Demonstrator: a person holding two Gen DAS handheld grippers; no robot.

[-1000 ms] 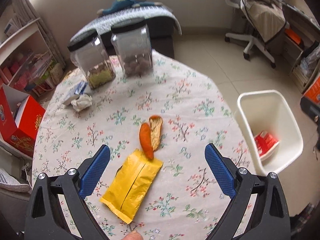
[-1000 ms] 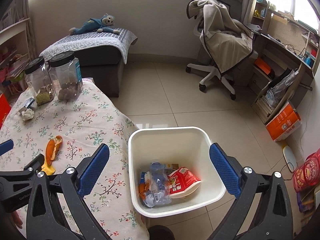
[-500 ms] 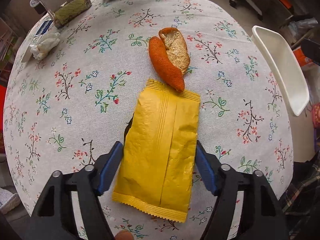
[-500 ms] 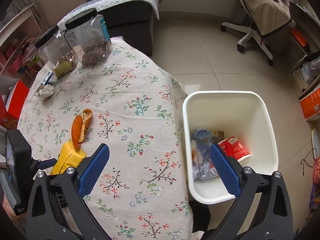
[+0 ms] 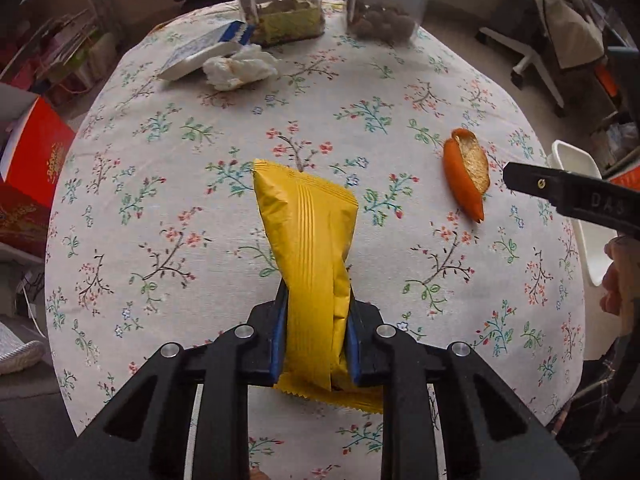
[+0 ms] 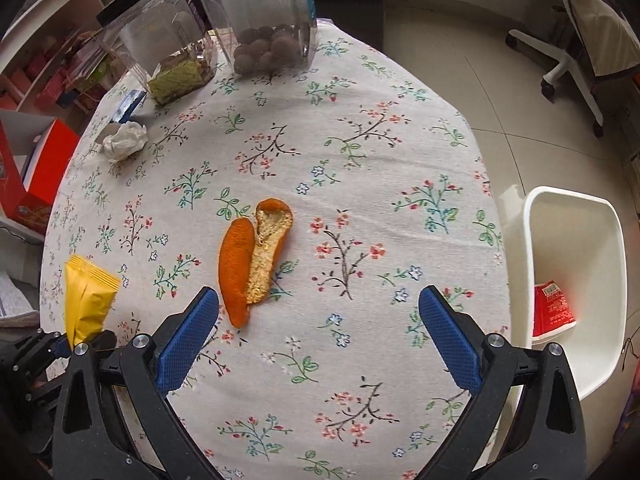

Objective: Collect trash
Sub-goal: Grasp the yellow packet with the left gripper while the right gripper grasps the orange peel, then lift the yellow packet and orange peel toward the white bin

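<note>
My left gripper is shut on a yellow snack wrapper and holds it lifted off the floral tablecloth; the wrapper also shows at the left of the right wrist view. An orange peel lies in the table's middle, just ahead of my open, empty right gripper; it also shows in the left wrist view. A crumpled white tissue lies at the far left, also seen in the right wrist view. A white trash bin stands beside the table's right edge.
Two clear plastic jars stand at the table's far edge, next to a small blue-and-white packet. A red box sits off the table's left side. A red wrapper lies in the bin. An office chair stands at the back right.
My left gripper closed on the yellow wrapper and lifted it away from the peel. My right gripper moved from over the bin to over the table, close to the orange peel.
</note>
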